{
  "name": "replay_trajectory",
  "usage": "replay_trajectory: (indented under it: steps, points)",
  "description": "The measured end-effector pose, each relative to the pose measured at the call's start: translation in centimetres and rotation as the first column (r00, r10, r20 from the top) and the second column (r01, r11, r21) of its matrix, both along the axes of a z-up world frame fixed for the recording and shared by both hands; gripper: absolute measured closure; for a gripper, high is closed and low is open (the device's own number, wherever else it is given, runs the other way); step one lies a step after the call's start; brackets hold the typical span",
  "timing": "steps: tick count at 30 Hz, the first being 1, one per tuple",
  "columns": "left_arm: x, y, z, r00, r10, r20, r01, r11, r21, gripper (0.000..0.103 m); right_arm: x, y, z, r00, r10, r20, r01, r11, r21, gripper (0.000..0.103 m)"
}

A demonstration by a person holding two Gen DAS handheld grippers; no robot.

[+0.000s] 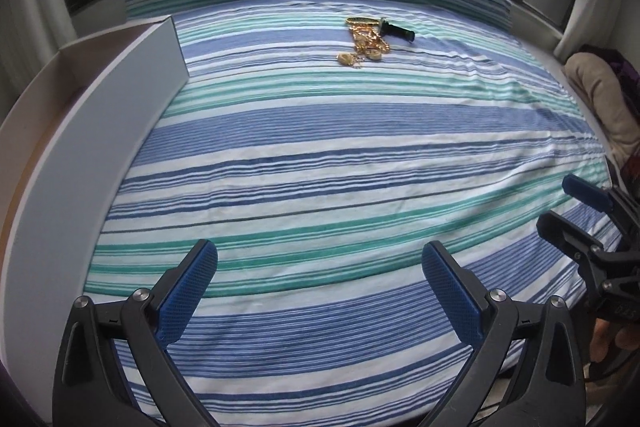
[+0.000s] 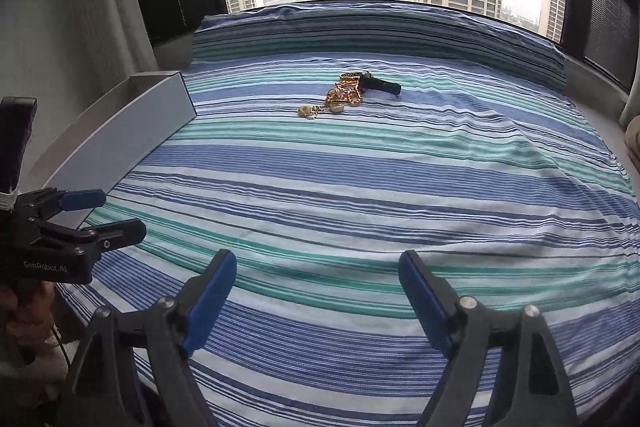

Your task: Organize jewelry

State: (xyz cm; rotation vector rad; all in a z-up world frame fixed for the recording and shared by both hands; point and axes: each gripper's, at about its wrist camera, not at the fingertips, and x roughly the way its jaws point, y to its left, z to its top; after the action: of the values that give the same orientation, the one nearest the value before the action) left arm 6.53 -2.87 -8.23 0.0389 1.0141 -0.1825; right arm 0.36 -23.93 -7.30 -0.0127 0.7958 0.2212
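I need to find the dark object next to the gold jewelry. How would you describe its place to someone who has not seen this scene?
Start from the striped bedsheet below the big window. Near its far middle lies a pile of gold chains. The dark object touches the right end of that pile: a short black cylinder, the only thing there that is not gold.

My left wrist view looks forward and down over the blue, green and white striped bedsheet (image 1: 320, 155), window at 12 o'clock, my right tongs (image 1: 560, 211) at 3 o'clock. My right wrist view sits alongside, same heading, left tongs (image 2: 116, 215) at 9 o'clock. Both share the far tangled gold chain jewelry pile (image 1: 366, 41) (image 2: 340, 95) and the grey cardboard box (image 1: 120, 99) (image 2: 140, 115).
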Motion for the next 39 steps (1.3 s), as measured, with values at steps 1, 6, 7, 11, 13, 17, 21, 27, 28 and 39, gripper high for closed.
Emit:
replay_trajectory:
  steps: [1, 6, 7, 11, 13, 17, 21, 27, 28, 39]
  points:
    - [0.2, -0.1, -0.1, 1.0, -0.004, -0.004, 0.004, 1.0, 0.0, 0.001, 0.0, 0.2, -0.1, 1.0, 0.01, -0.002, -0.01, 1.0, -0.001, 0.018]
    - [1.6, -1.0, -1.0, 0.999, -0.02, -0.03, 0.02, 1.0, -0.002, 0.001, 0.1, 0.5, -0.5, 0.999, 0.027, -0.038, -0.027, 1.0, -0.007, 0.018]
    - [2.0, -1.1, -1.2, 0.999, -0.022, -0.039, 0.022, 1.0, -0.006, 0.001, 0.2, 0.4, -0.7, 0.998, 0.029, -0.046, -0.029, 1.0, -0.002, 0.018]
    - [3.7, -2.0, -1.9, 0.997, -0.042, -0.065, 0.04, 0.999, -0.022, 0.001, 0.4, 0.1, -1.1, 0.997, 0.036, -0.068, -0.035, 0.999, 0.017, 0.018]
    - [4.7, -2.6, -1.8, 0.996, -0.059, -0.059, 0.059, 0.998, -0.01, 0.001, 0.4, 0.0, -1.1, 0.997, 0.033, -0.067, -0.033, 0.999, 0.003, 0.018]
    - [8.7, -4.0, -0.5, 0.993, -0.116, -0.022, 0.116, 0.993, -0.006, 0.001, 0.9, -0.8, -0.9, 0.998, 0.01, -0.061, -0.011, 1.0, -0.011, 0.018]
    - [15.0, -4.9, 0.3, 0.995, -0.104, 0.009, 0.104, 0.994, -0.023, 0.001, 1.3, -2.3, -1.1, 0.997, -0.032, -0.069, 0.033, 0.999, 0.008, 0.018]
    - [25.7, -7.3, -1.3, 0.994, -0.092, -0.052, 0.089, 0.995, -0.047, 0.018, 1.1, -3.5, -1.6, 0.995, -0.057, -0.088, 0.06, 0.998, 0.031, 0.018]
    - [27.1, -7.9, -1.8, 0.992, -0.1, -0.074, 0.097, 0.994, -0.046, 0.022, 1.1, -3.6, -1.6, 0.994, -0.059, -0.09, 0.062, 0.998, 0.032, 0.018]
    - [31.7, -12.0, -6.2, 0.986, -0.107, -0.125, 0.117, 0.991, 0.068, 0.05, 0.4, -4.7, -2.0, 0.991, -0.086, -0.104, 0.093, 0.994, 0.065, 0.018]
